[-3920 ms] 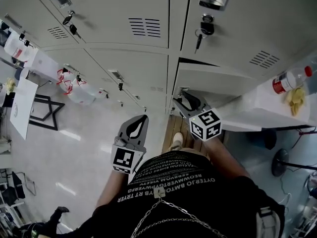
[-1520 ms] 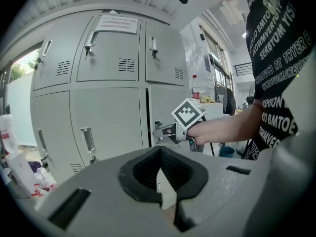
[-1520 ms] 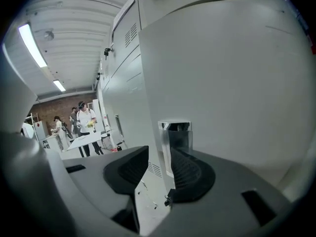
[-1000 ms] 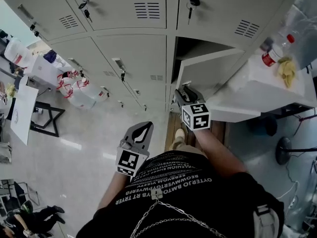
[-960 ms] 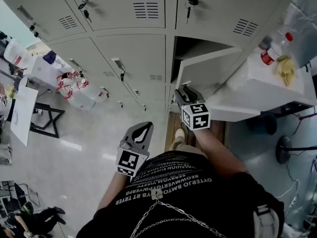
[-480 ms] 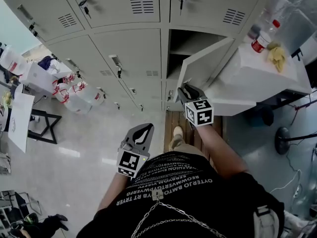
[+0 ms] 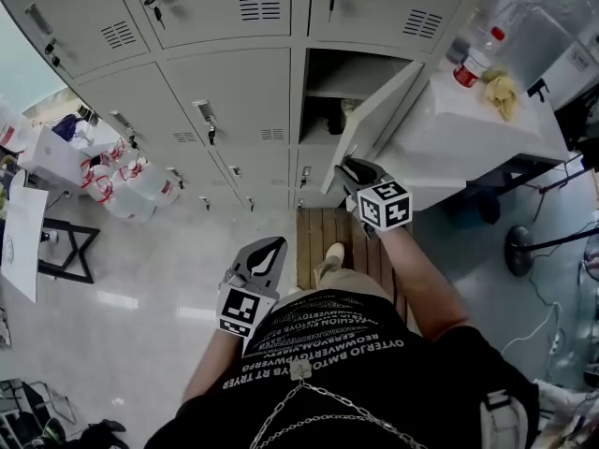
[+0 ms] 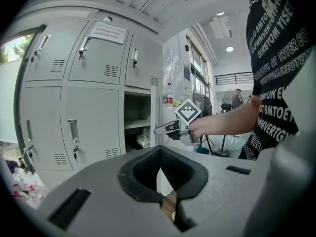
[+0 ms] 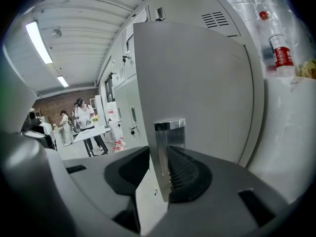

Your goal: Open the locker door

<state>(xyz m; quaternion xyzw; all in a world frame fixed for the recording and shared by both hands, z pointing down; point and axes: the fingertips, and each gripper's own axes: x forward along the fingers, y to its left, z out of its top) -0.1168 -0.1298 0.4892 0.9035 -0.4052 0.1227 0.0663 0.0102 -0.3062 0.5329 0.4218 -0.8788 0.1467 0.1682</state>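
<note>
- The locker bank (image 7: 234, 73) fills twelve o'clock, and the locker door (image 7: 374, 110) stands swung out at one o'clock, partly open.
- Right gripper (image 7: 350, 168) is at the door's free edge. Its jaws have just been closing in and seem to be clamped on the metal handle (image 9: 167, 152).
- Left gripper (image 7: 271, 247) hangs at seven o'clock, jaws pressed together, nothing held.

Pale glossy floor (image 7: 140, 279), bearing a wooden slatted board (image 7: 314, 232) just before the lockers (image 7: 243, 101), one shoe (image 7: 329, 262) on it, and white jugs (image 7: 122, 181) to the left. At right a white table (image 7: 449, 148), carrying a red-capped bottle (image 7: 473, 59) and, near it, a crumpled yellow thing (image 7: 503, 92).
</note>
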